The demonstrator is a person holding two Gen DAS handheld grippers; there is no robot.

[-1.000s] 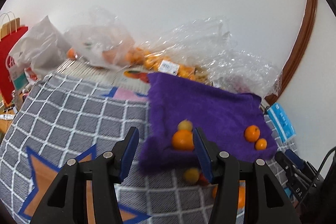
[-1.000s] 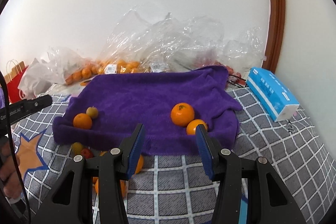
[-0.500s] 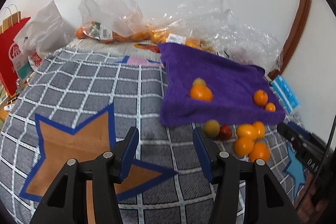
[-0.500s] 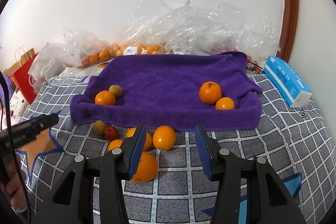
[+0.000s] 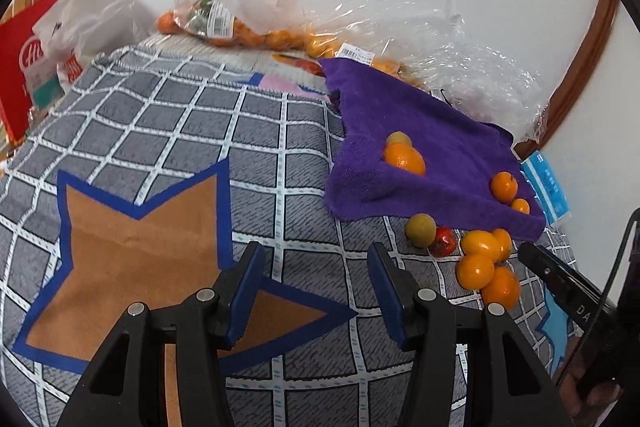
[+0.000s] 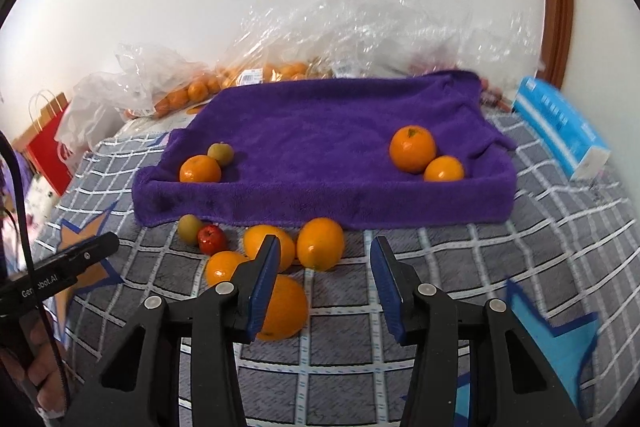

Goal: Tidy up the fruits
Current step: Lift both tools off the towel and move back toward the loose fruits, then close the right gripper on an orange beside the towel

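A purple towel (image 6: 328, 143) lies on the checked cloth and carries an orange (image 6: 413, 149) with a smaller one (image 6: 444, 169) at its right, and an orange (image 6: 200, 169) with a greenish fruit (image 6: 221, 153) at its left. In front of the towel lie several loose oranges (image 6: 320, 243), a small red fruit (image 6: 211, 239) and a greenish fruit (image 6: 189, 226). My right gripper (image 6: 324, 279) is open and empty just above this pile. My left gripper (image 5: 316, 291) is open and empty over the cloth, left of the pile (image 5: 478, 269) and towel (image 5: 420, 151).
Clear plastic bags with oranges (image 6: 192, 91) and crumpled wrap (image 6: 360, 27) line the wall behind the towel. A blue tissue box (image 6: 560, 127) lies at the right. A red paper bag (image 5: 24, 67) and a white bag (image 5: 92, 11) stand at the far left.
Both grippers have pulled back and away from the towel. The loose fruit in front of the towel has come into full view. Both stay open.
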